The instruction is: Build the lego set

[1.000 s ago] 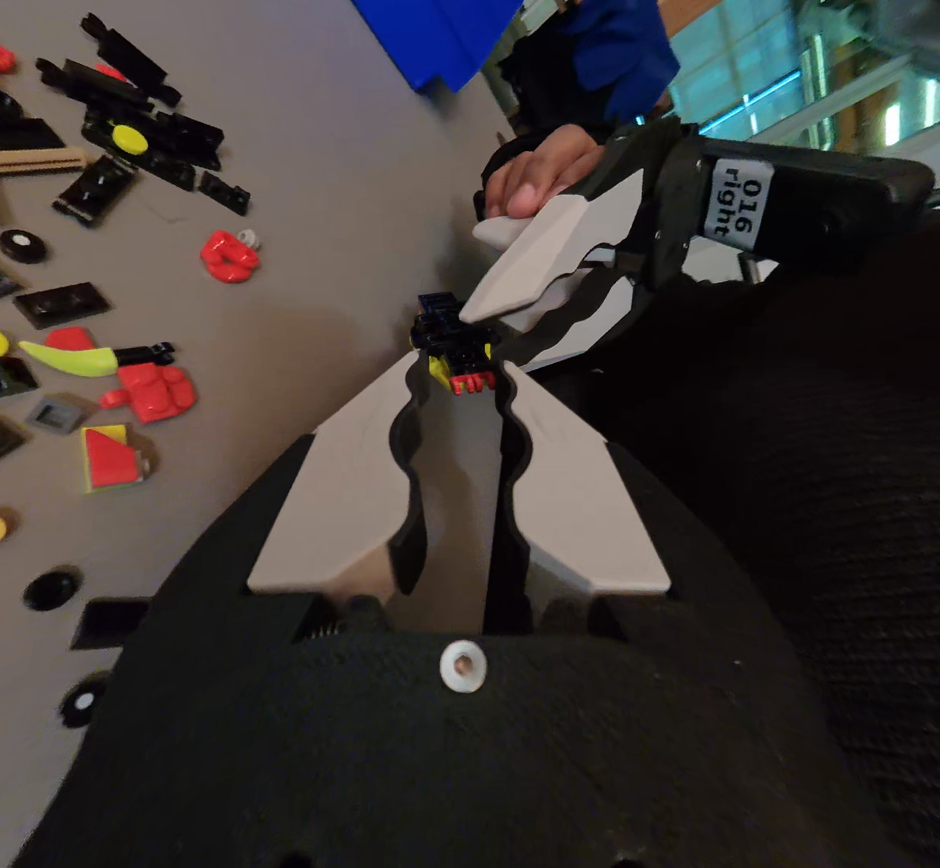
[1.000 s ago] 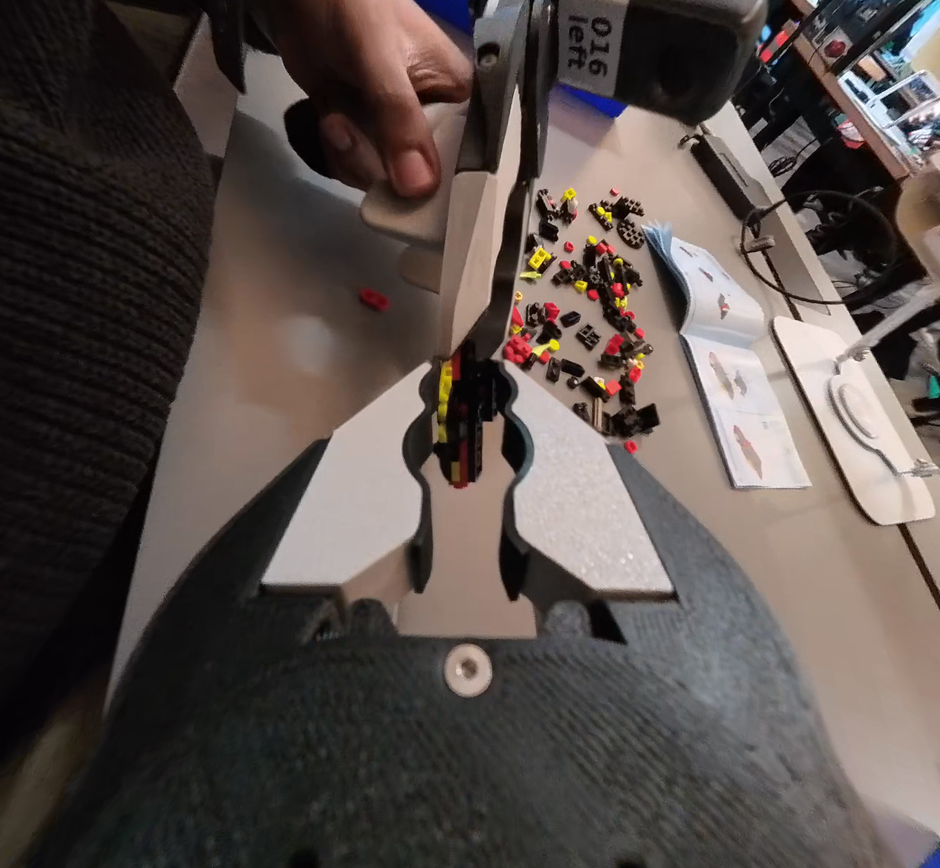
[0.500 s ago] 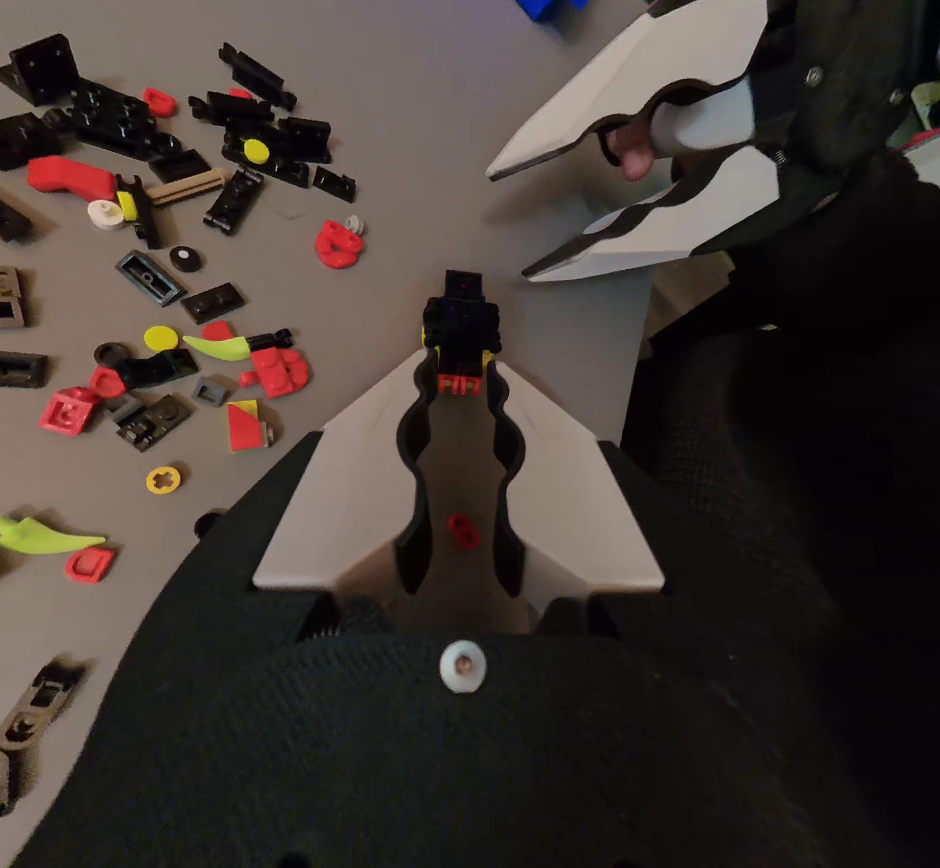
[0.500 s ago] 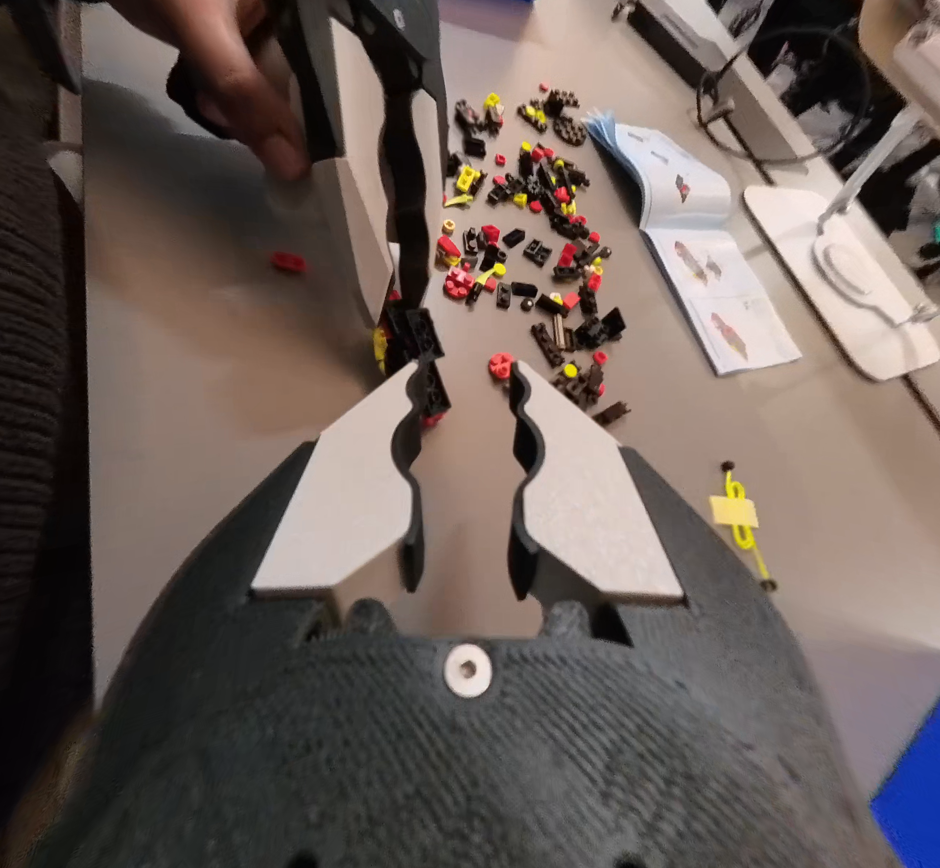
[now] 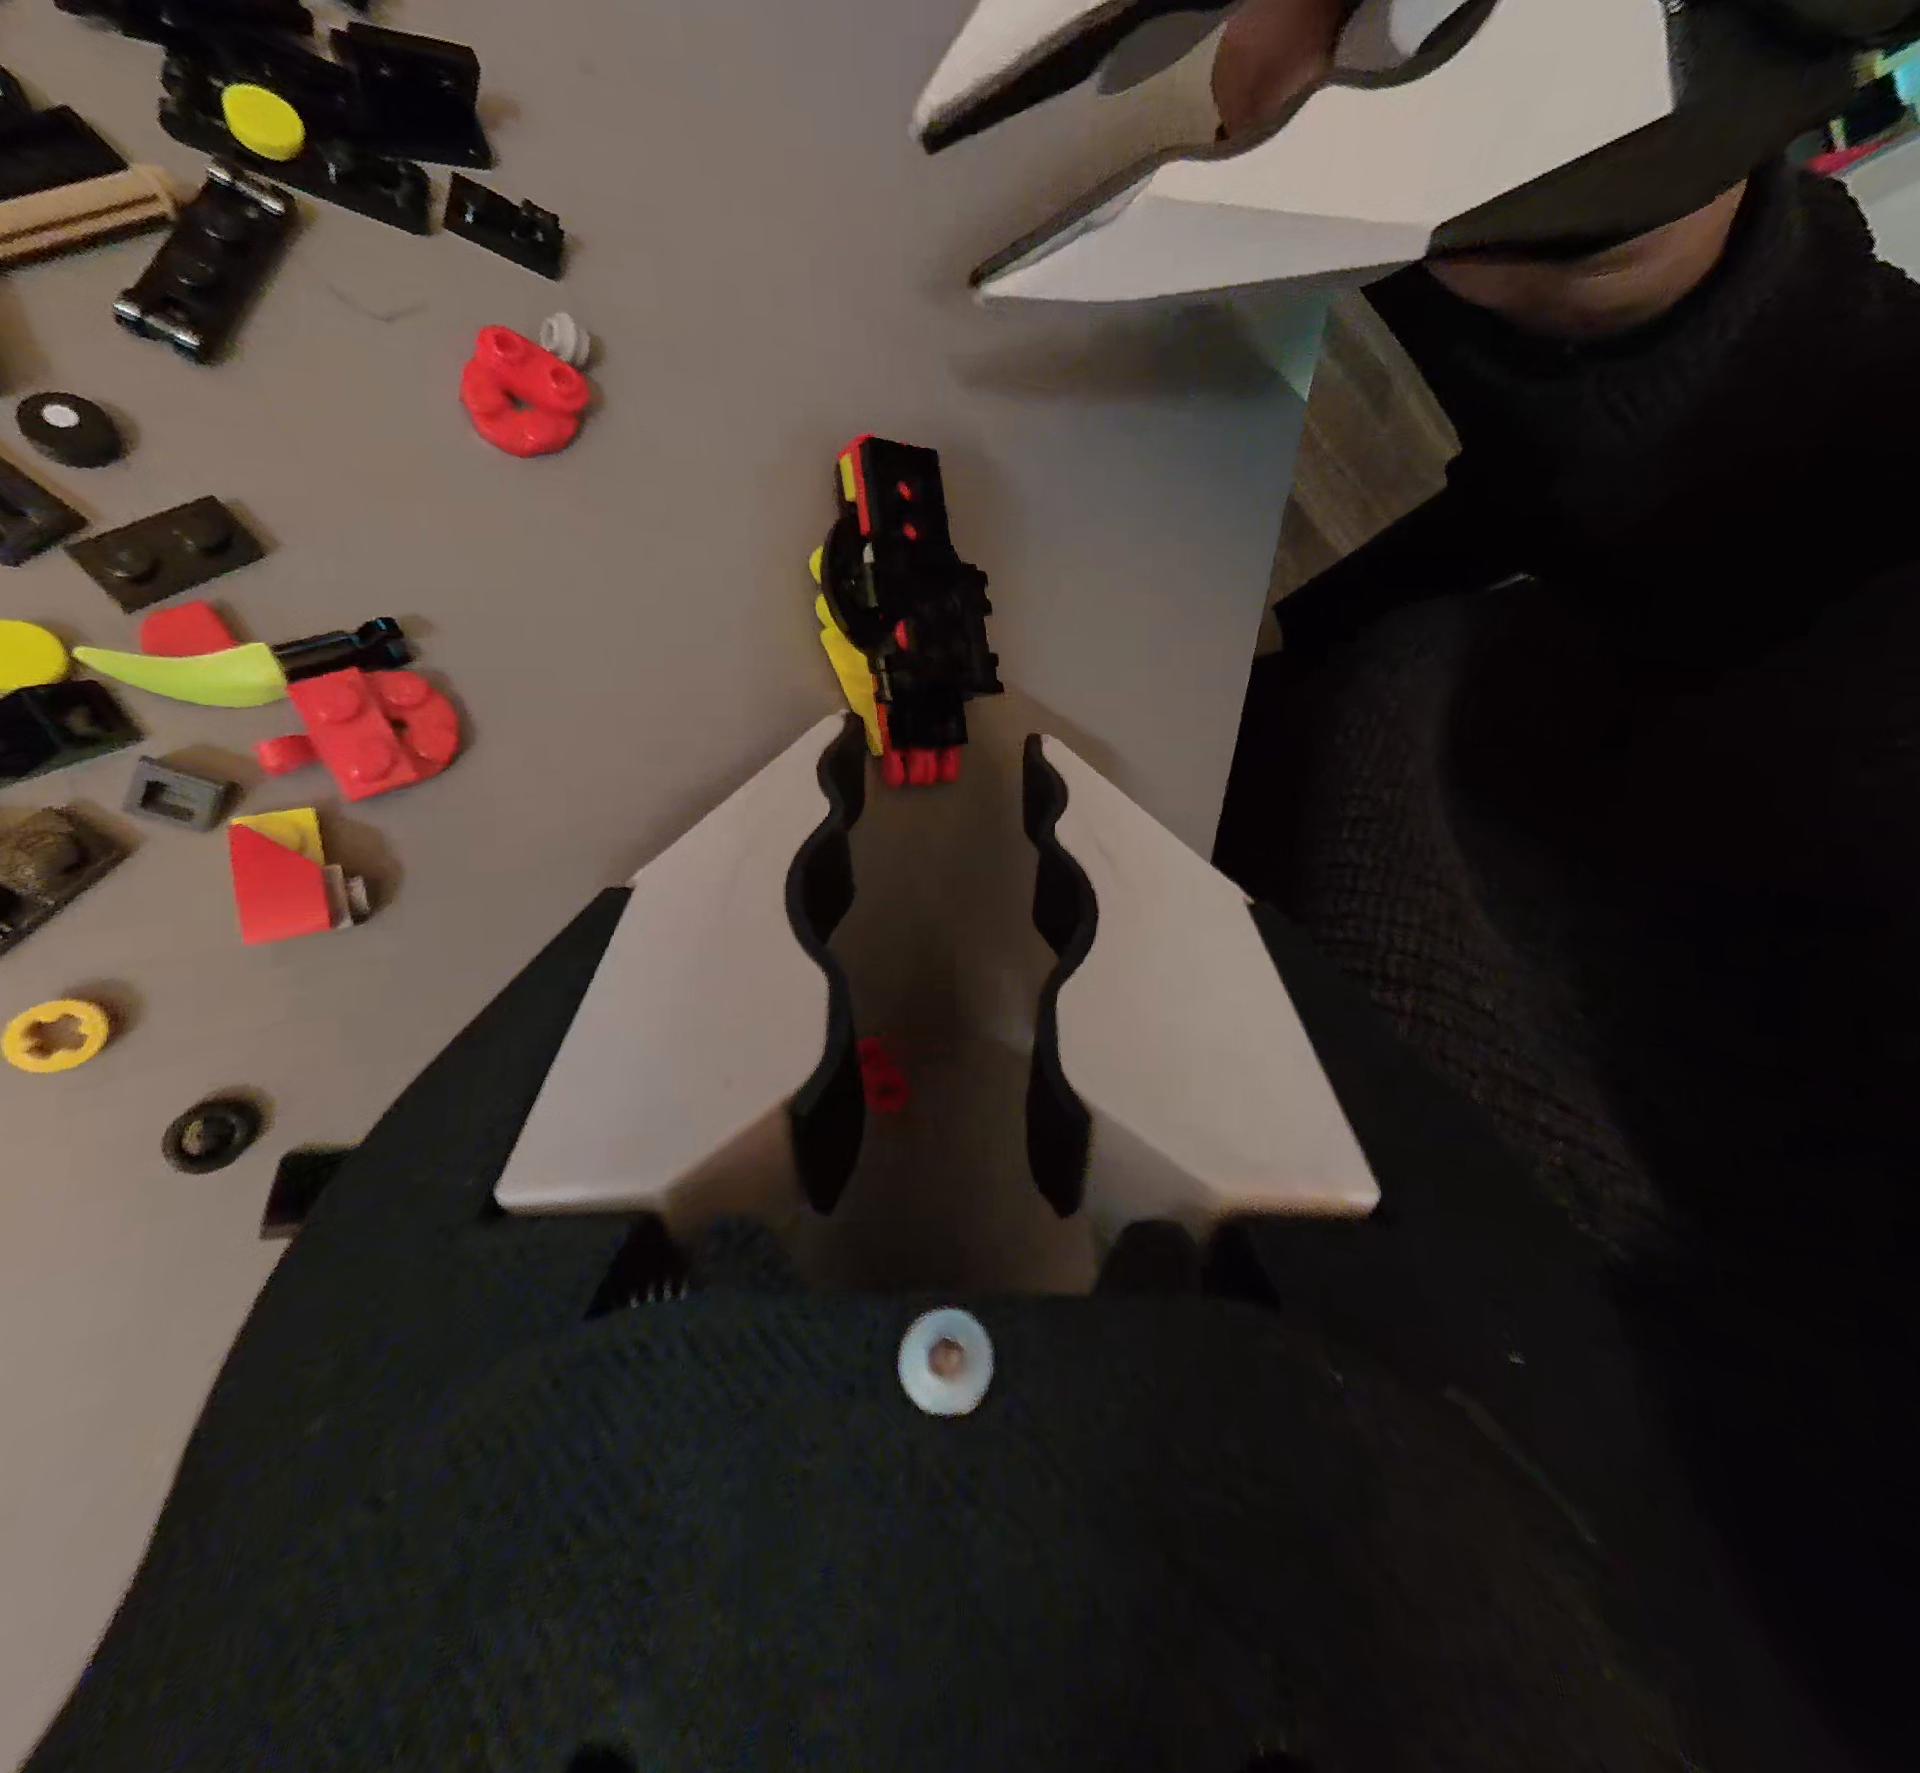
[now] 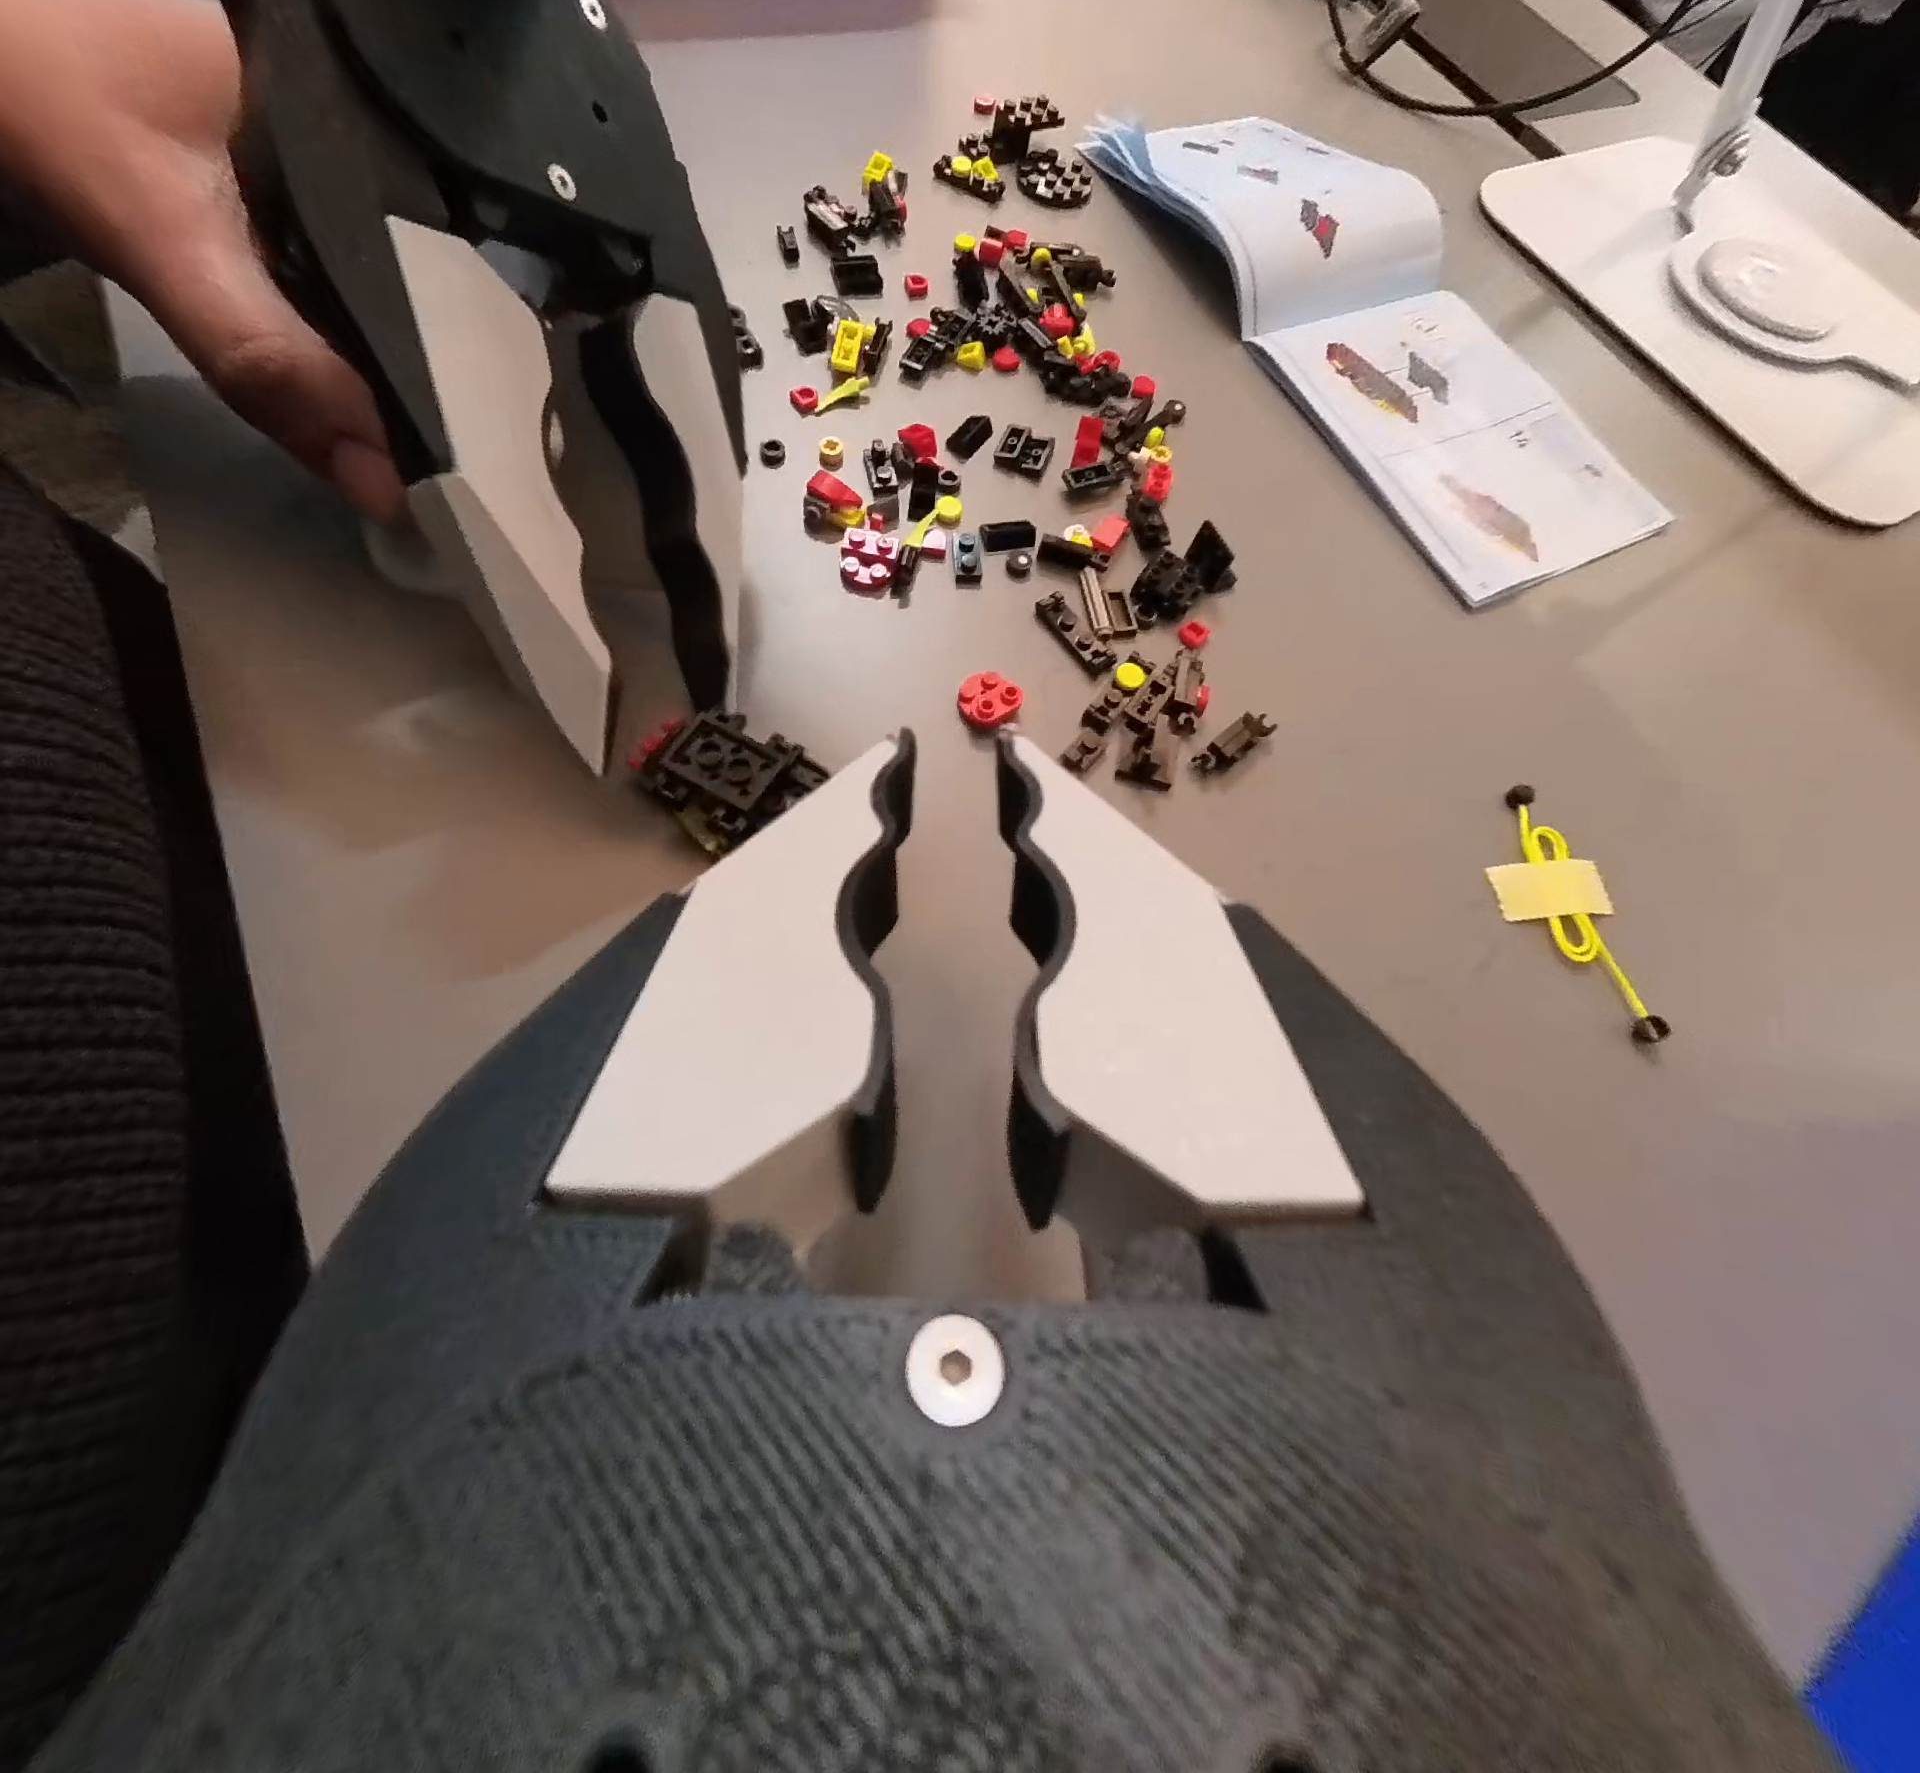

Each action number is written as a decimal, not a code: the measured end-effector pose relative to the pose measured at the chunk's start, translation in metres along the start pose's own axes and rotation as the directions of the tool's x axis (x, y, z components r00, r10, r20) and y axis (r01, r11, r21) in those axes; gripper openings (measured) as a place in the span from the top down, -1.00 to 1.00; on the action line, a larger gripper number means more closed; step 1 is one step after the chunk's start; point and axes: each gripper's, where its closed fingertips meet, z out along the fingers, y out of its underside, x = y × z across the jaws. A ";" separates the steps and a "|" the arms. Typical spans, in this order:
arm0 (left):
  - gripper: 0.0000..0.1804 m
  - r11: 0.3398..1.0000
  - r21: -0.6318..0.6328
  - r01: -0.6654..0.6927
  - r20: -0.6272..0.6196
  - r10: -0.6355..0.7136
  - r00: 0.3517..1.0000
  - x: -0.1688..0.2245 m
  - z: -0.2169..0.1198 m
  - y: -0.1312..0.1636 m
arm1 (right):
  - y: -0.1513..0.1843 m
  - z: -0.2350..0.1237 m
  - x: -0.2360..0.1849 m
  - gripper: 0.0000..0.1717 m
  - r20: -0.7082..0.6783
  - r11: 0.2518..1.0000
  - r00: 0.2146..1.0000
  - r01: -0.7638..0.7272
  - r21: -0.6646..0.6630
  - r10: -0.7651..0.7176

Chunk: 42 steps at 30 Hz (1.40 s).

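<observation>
Lying on the worktop (image 5: 727,165), one black, red and yellow brick model (image 5: 904,611) is sitting just beyond the left gripper's (image 5: 940,747) spread fingers, not gripped.

One model is resting with its red end nearest the left finger (image 5: 727,892), while the other stands apart. The right gripper (image 6: 951,747) is hovering beside it, fingers parted and gripping nothing, one round red brick (image 6: 989,697) just ahead. Loose bricks (image 6: 1018,393), too many to count, are lying past it, with one open booklet (image 6: 1382,341) and one yellow cord (image 6: 1558,913).
</observation>
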 end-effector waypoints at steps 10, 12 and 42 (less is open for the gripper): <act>0.65 1.000 0.015 -0.002 -0.187 0.005 0.982 0.039 0.007 -0.002 | -0.001 -0.003 0.006 0.75 -0.021 0.999 0.999 -0.045 0.009 0.046; 0.66 0.998 0.057 0.028 -0.231 -0.014 0.973 0.042 0.000 -0.009 | -0.002 -0.004 0.006 0.72 -0.023 0.998 0.998 -0.057 0.006 0.057; 0.45 0.913 0.401 -0.082 0.005 0.087 0.996 0.004 -0.055 -0.061 | -0.027 -0.006 -0.008 0.77 0.028 0.984 0.994 -0.110 0.140 0.107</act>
